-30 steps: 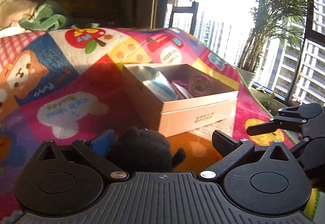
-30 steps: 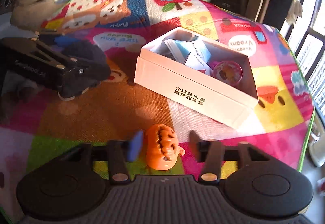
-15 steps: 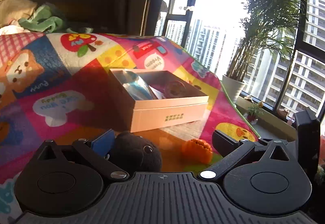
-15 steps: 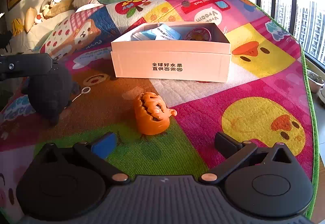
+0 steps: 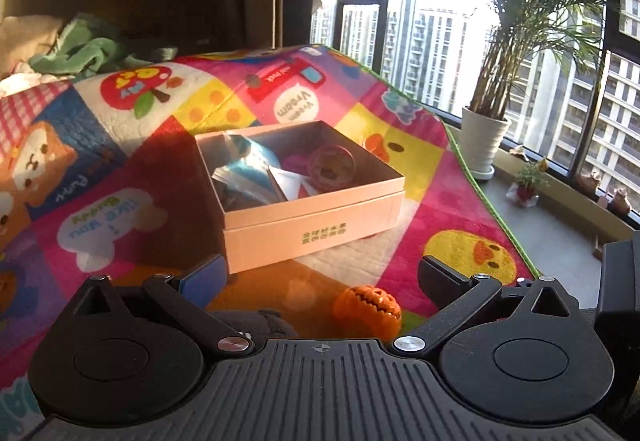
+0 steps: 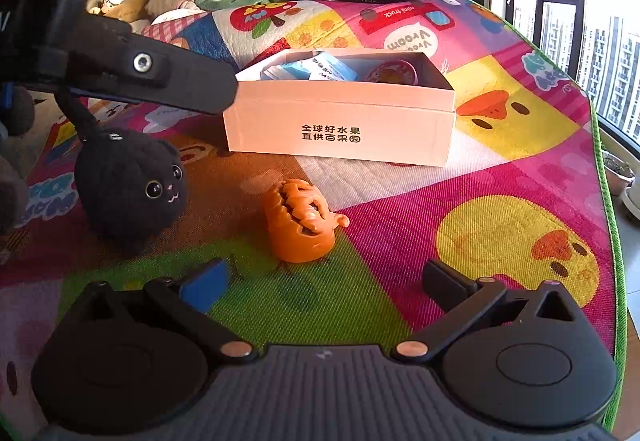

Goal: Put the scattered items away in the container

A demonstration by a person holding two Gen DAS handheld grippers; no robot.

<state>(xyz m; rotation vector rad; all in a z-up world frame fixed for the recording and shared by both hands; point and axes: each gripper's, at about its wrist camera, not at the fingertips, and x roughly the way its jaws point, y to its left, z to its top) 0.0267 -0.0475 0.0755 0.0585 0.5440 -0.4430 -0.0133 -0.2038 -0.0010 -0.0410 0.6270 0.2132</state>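
On the colourful cartoon play mat, the orange plastic jack-o'-lantern toy lies free, just ahead of the right gripper, whose fingers stand wide apart around nothing. Beside it sits the round black plush cat, under the left gripper, and that one's fingers are spread wide too, gripping nothing. Beyond both toys sits the open pale cardboard box, with blue-and-white packets and a round pink tin inside.
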